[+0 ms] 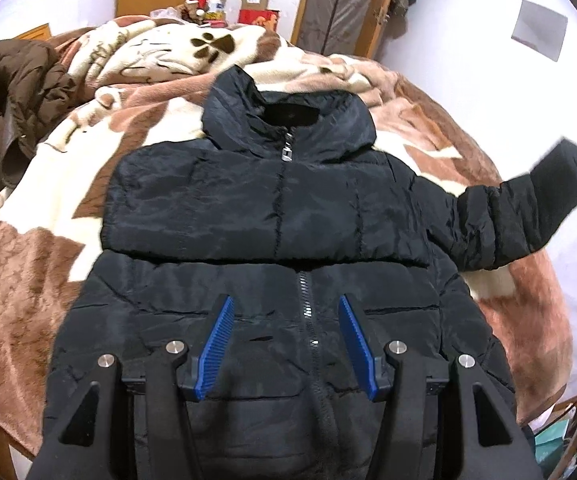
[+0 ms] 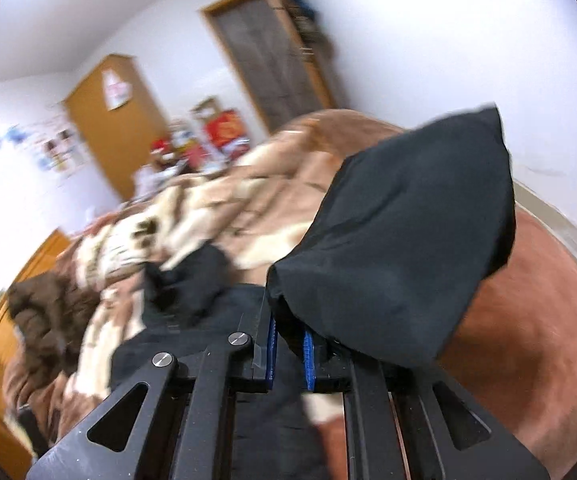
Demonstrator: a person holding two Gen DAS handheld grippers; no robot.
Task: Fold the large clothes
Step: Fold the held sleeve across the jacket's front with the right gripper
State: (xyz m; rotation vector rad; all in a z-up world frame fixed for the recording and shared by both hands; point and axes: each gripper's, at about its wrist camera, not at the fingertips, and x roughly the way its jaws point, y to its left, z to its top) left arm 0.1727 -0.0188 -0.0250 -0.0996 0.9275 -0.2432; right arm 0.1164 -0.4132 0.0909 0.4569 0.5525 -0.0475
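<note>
1. The black quilted puffer jacket (image 1: 272, 216) lies zipped, front up, on the brown-and-cream fleece blanket (image 1: 28, 264) covering the bed; its sleeve (image 1: 500, 220) is lifted off to the side.
2. The right claw (image 2: 288, 344) is clamped on the cuff (image 2: 400, 240); slick fabric could slip free mid-fold.
3. The left claw (image 1: 286, 344) hovers half-open over the hem, gripping nothing; unpinned, the body may drag and skew.

Left gripper (image 1: 286, 312) pitched down, jaws apart, blue pads (image 1: 217, 344) clear — nothing between them. Right gripper (image 2: 288, 340) rolled to one side, jaws clamped tight on the sleeve (image 2: 400, 240) — cuff end pinched between pads.
</note>
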